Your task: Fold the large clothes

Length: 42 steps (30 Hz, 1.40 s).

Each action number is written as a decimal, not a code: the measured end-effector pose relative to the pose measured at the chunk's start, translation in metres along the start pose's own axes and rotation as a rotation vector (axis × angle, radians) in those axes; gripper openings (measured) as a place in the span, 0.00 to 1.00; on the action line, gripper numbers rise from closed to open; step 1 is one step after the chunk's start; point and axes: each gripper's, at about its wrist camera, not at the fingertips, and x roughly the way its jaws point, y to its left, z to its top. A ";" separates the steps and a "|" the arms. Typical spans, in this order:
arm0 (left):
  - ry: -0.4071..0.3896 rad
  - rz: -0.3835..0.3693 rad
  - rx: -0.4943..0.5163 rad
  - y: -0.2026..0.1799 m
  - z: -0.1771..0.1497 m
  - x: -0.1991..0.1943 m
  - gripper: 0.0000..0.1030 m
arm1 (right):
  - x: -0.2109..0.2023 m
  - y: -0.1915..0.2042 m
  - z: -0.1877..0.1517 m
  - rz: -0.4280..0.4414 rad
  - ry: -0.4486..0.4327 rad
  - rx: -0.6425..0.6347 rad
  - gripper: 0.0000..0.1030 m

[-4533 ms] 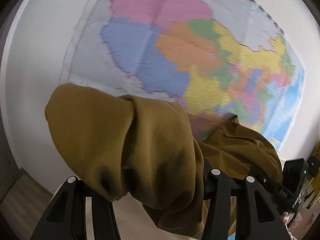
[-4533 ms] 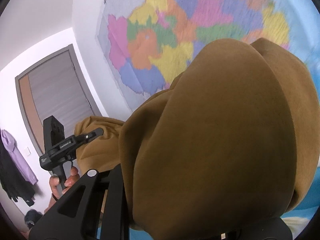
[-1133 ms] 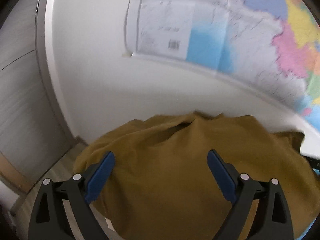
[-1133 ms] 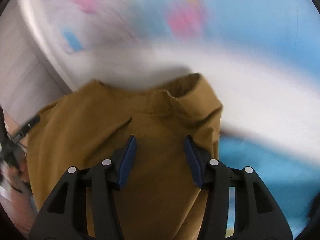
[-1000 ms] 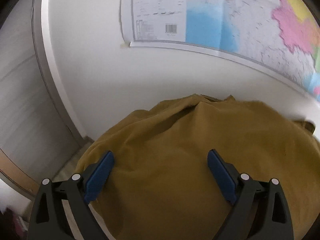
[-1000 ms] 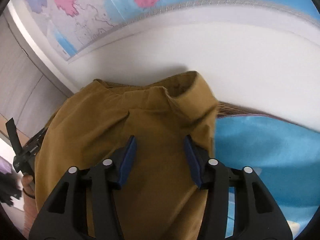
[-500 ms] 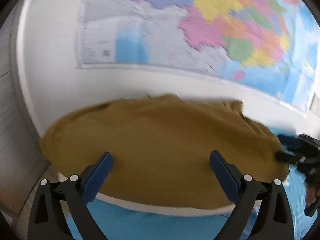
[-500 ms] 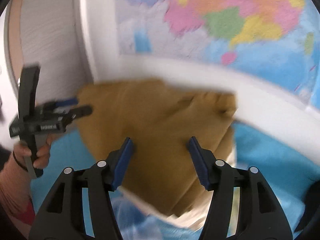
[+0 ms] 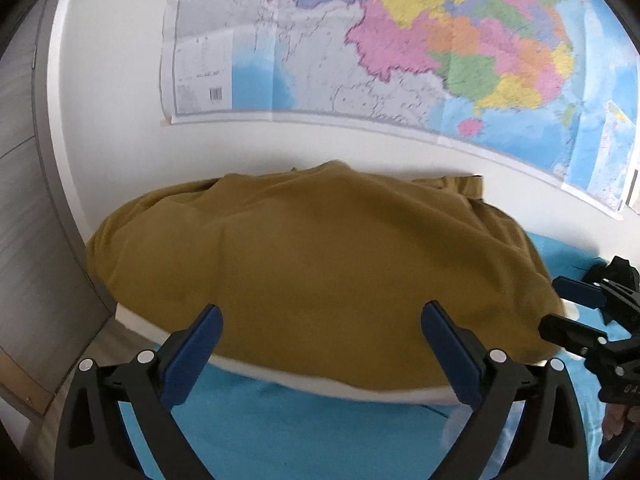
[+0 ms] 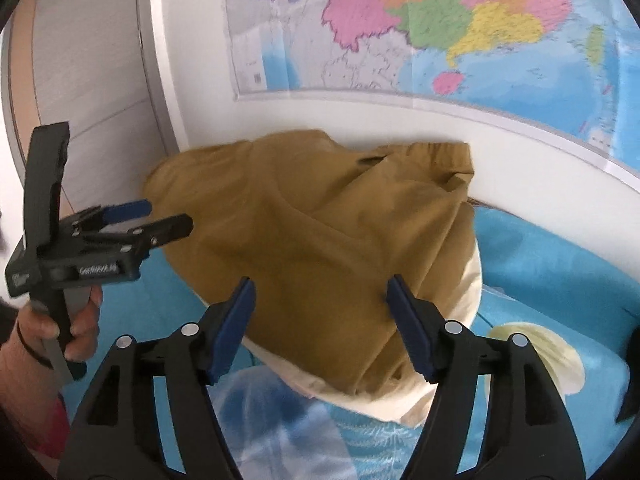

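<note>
A folded mustard-brown garment [image 9: 320, 264] lies on top of a cream folded piece [image 9: 328, 380] on the blue bed sheet, against the wall. It also shows in the right wrist view [image 10: 320, 240], with the cream piece [image 10: 452, 312] under it. My left gripper [image 9: 320, 336] is open and empty just short of the garment's near edge. My right gripper [image 10: 320, 312] is open and empty over the garment's near right side. The left gripper shows in the right wrist view [image 10: 160, 220], the right gripper in the left wrist view [image 9: 560, 312], both apart from the cloth.
A large coloured map [image 9: 400, 48] hangs on the white wall behind the bed. A grey door [image 10: 80, 60] stands at the left. The blue sheet [image 9: 280, 432] carries a light blue patterned cloth [image 10: 280, 432] and a pale yellow item [image 10: 536, 352] near me.
Both grippers held the bunched brown garment up 4.5 s ago. They let it go onto the cream piece by the wall, opened, and have drawn back a little.
</note>
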 end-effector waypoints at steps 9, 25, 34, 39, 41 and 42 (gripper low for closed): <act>-0.013 0.000 -0.022 -0.029 -0.025 -0.032 0.93 | -0.035 0.014 -0.027 -0.042 -0.053 -0.031 0.91; 0.006 0.078 -0.088 -0.050 -0.060 -0.061 0.93 | -0.064 0.027 -0.062 -0.038 -0.028 -0.027 0.94; 0.000 0.101 -0.101 -0.054 -0.068 -0.071 0.93 | -0.077 0.026 -0.068 -0.034 -0.044 -0.012 0.95; -0.008 0.113 -0.078 -0.062 -0.071 -0.076 0.93 | -0.079 0.026 -0.071 -0.031 -0.036 -0.011 0.95; -0.007 0.116 -0.075 -0.064 -0.073 -0.079 0.93 | -0.081 0.026 -0.072 -0.029 -0.035 -0.007 0.95; -0.010 0.117 -0.076 -0.064 -0.074 -0.080 0.93 | -0.082 0.026 -0.073 -0.026 -0.034 -0.005 0.95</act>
